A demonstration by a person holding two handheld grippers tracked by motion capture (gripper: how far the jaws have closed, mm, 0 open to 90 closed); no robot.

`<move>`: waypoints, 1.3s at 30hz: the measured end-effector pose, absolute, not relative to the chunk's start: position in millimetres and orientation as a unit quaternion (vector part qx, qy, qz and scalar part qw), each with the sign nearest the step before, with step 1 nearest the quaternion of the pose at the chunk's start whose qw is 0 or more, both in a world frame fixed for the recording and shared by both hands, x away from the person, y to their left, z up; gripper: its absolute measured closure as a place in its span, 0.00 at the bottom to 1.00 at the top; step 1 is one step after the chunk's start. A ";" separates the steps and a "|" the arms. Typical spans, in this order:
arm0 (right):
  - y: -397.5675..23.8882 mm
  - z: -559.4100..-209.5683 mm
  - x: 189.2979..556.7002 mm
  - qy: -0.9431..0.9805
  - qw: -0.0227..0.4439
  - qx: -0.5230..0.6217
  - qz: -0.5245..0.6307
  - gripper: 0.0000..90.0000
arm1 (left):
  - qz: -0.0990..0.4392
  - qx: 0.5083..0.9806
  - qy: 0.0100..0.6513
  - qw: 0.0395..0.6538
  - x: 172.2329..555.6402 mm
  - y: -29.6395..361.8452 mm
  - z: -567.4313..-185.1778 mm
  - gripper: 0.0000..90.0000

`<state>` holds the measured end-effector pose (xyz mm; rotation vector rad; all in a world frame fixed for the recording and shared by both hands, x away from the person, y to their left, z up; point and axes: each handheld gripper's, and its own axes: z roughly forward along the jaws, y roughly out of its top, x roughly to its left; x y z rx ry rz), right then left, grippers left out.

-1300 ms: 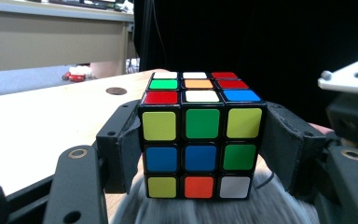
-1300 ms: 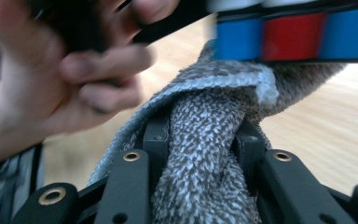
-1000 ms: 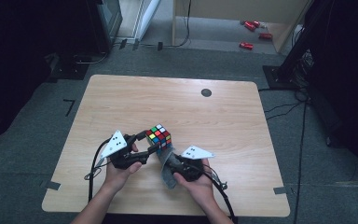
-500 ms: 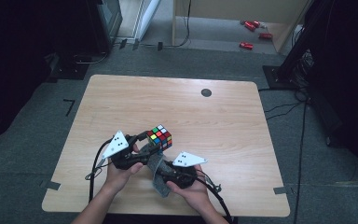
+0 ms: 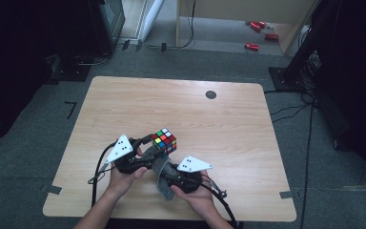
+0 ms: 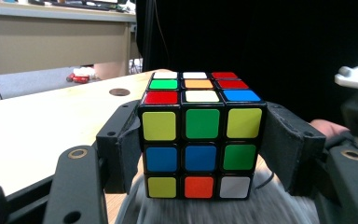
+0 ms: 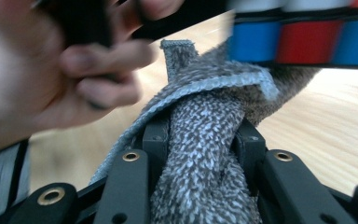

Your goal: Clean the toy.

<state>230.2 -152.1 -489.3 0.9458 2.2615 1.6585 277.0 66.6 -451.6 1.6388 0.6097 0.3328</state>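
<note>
High view: a Rubik's cube (image 5: 164,140) is wiped with a grey cloth (image 5: 161,171) above the bench (image 5: 228,124).
The cube is clamped by the left gripper (image 6: 200,140), steadied for cleaning; the bunched cloth is pinched by the right gripper (image 7: 200,135), angled up beneath the cube.

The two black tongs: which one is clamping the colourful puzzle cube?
The left tongs clamp the colourful puzzle cube, one jaw on each side of it. The right tongs grip a bunched grey woven cloth instead.
</note>
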 end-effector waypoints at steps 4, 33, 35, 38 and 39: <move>-149.7 -491.6 229.9 0.774 0.093 0.311 0.543 0.73 | 0.147 0.713 0.269 0.631 277.4 69.9 -450.6 0.39; -221.9 -480.2 262.4 0.739 0.209 0.427 0.477 0.73 | 0.152 0.706 0.276 0.634 279.3 77.3 -448.5 0.39; -240.9 -477.0 267.2 0.723 0.241 0.454 0.461 0.73 | 0.153 0.706 0.277 0.634 279.8 77.7 -448.8 0.39; -258.9 -477.5 271.5 0.717 0.284 0.473 0.427 0.72 | 0.155 0.706 0.277 0.633 280.3 78.4 -448.6 0.39; -264.7 -478.7 273.4 0.714 0.287 0.482 0.420 0.72 | 0.155 0.706 0.278 0.633 280.3 78.6 -448.4 0.39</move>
